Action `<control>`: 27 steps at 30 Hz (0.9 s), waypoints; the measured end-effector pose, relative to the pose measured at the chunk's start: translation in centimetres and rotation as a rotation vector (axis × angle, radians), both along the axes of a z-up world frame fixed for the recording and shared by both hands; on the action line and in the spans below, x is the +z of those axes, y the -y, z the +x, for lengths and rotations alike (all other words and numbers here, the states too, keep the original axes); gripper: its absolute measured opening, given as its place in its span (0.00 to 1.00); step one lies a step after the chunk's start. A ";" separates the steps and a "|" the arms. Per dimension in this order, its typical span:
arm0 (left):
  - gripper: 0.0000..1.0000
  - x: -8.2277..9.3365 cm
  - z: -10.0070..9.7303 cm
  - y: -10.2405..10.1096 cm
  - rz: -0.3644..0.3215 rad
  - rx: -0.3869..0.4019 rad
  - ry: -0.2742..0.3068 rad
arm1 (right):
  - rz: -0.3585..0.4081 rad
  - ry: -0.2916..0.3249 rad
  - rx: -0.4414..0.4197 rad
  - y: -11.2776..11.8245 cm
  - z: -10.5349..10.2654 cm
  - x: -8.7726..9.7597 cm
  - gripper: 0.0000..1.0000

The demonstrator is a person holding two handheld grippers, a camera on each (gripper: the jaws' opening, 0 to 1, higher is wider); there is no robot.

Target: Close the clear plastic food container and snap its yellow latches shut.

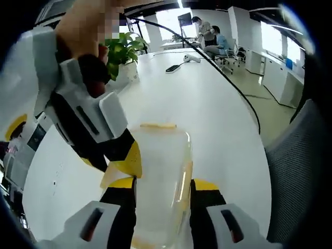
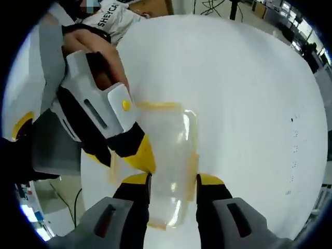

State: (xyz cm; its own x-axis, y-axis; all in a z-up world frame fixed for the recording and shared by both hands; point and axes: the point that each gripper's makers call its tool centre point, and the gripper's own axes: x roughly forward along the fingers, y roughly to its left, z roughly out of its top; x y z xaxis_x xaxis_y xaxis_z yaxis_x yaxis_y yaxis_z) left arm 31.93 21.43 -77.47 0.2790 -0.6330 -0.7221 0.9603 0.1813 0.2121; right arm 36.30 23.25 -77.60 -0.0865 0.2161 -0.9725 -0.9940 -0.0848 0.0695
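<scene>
The clear plastic container (image 1: 162,171) lies on the white table (image 1: 218,109), running away from the camera between my left gripper's (image 1: 163,182) jaws, which press its two long sides. Yellow latches show at its far end (image 1: 158,125) and right side (image 1: 187,176). The right gripper's yellow fingertip (image 1: 128,162) touches its left side. In the right gripper view, the container (image 2: 171,155) sits the same way between my right gripper's (image 2: 174,180) jaws, with a yellow latch (image 2: 158,105) at the far end. The left gripper's yellow fingertip (image 2: 140,155) rests against the container's left edge.
A potted plant (image 1: 124,49), a dark remote (image 1: 173,67), a white controller (image 1: 192,58) and a black cable (image 1: 233,85) are farther along the table. A grey mesh chair (image 1: 298,171) stands at the right. People sit at a far desk (image 1: 210,36). A hand (image 2: 96,49) holds the left gripper.
</scene>
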 end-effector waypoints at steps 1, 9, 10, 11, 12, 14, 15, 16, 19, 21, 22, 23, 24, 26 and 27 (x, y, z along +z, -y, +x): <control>0.35 0.0 0.0 0.0 0.006 0.000 -0.005 | 0.012 0.003 -0.012 0.1 0.1 0.0 0.32; 0.39 0.6 0.0 0.0 -0.008 0.015 -0.131 | 0.276 0.067 -0.169 0.6 1.0 0.5 0.36; 0.42 0.5 -0.1 -0.1 0.025 -0.010 -0.116 | 0.290 0.074 -0.185 0.7 1.0 0.6 0.36; 0.45 0.4 -0.1 -0.3 0.039 -0.011 -0.113 | 0.270 0.073 -0.206 1.5 0.9 0.5 0.36; 0.48 0.4 -0.1 -0.3 0.037 -0.007 -0.115 | 0.260 0.077 -0.217 2.0 0.9 0.5 0.35; 0.49 0.7 0.1 -0.6 0.029 -0.001 -0.124 | 0.300 0.106 -0.254 2.5 1.0 1.3 0.36; 0.49 0.7 0.2 -0.7 0.029 0.007 -0.129 | 0.326 0.091 -0.280 2.3 0.7 1.6 0.37; 0.51 0.7 0.3 -0.8 0.028 0.014 -0.133 | 0.358 0.069 -0.300 2.2 0.3 2.1 0.38; 0.63 0.7 0.2 -0.9 0.032 0.018 -0.138 | 0.371 0.071 -0.292 2.3 -0.4 2.5 0.42; 0.65 0.6 0.1 -1.1 0.049 0.004 -0.135 | 0.349 0.062 -0.275 2.5 -1.3 2.1 0.48; 0.65 0.5 0.1 -1.2 0.057 0.002 -0.131 | 0.343 0.064 -0.253 2.6 -1.4 1.9 0.50; 0.66 0.3 0.1 -1.4 0.073 -0.002 -0.130 | 0.321 0.054 -0.226 2.9 -1.9 1.6 0.50; 0.68 0.1 0.0 -1.6 0.090 -0.005 -0.129 | 0.311 0.053 -0.224 2.9 -2.2 1.4 0.52; 0.72 -0.1 0.2 -2.0 0.118 -0.006 -0.116 | 0.303 0.063 -0.218 3.0 -2.6 1.2 0.58; 0.74 -0.1 0.2 -2.0 0.119 -0.009 -0.111 | 0.296 0.060 -0.216 3.1 -2.8 1.1 0.62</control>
